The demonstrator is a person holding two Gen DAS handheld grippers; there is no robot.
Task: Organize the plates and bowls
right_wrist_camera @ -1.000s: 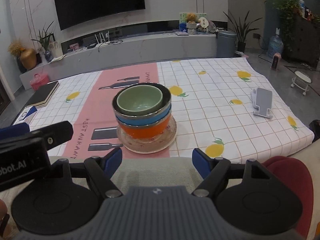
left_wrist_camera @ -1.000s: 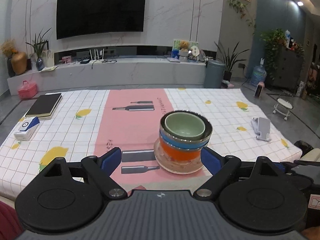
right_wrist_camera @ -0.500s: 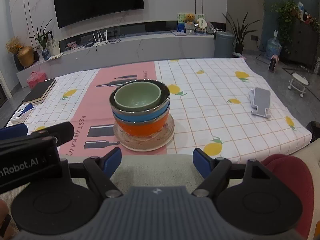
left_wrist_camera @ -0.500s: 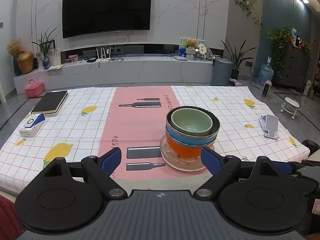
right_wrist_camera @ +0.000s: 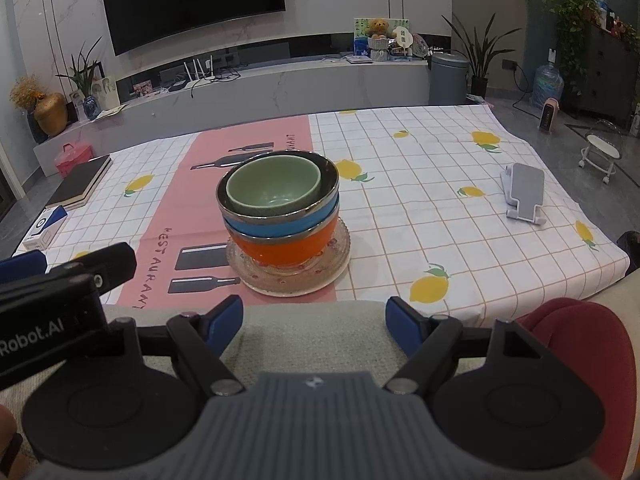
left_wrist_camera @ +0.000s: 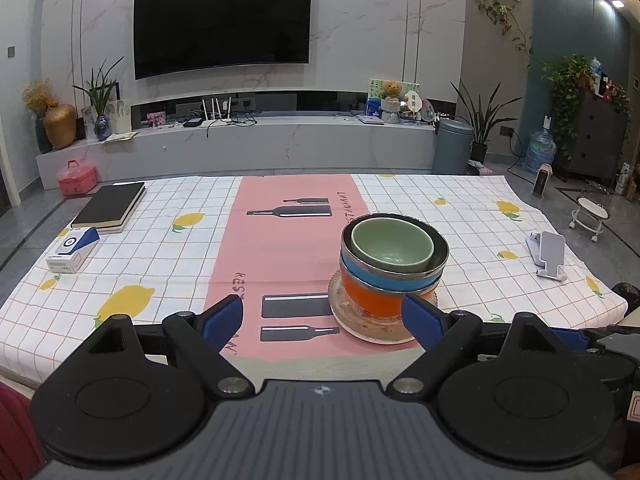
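Observation:
A stack stands near the table's front edge on the pink strip of the cloth: a clear glass plate (left_wrist_camera: 370, 328) (right_wrist_camera: 280, 276) at the bottom, then an orange bowl (left_wrist_camera: 372, 300) (right_wrist_camera: 288, 246), a blue bowl (left_wrist_camera: 384, 278) (right_wrist_camera: 280, 224) and a green bowl (left_wrist_camera: 390, 242) (right_wrist_camera: 274, 184) nested on top. My left gripper (left_wrist_camera: 322, 316) is open and empty, just short of the stack. My right gripper (right_wrist_camera: 314, 320) is open and empty, back from the table edge. The left gripper's body shows at the left of the right wrist view (right_wrist_camera: 60, 292).
A black notebook (left_wrist_camera: 110, 206) and a blue-white box (left_wrist_camera: 72, 248) lie at the table's left. A grey phone stand (left_wrist_camera: 548, 252) (right_wrist_camera: 524, 192) sits at the right. The checked tablecloth (left_wrist_camera: 160, 248) covers the table. A red cushion (right_wrist_camera: 580, 344) lies near me on the right.
Both grippers have drawn back slightly and the left view has risen and levelled. The stack has not moved. Both grippers stay open.

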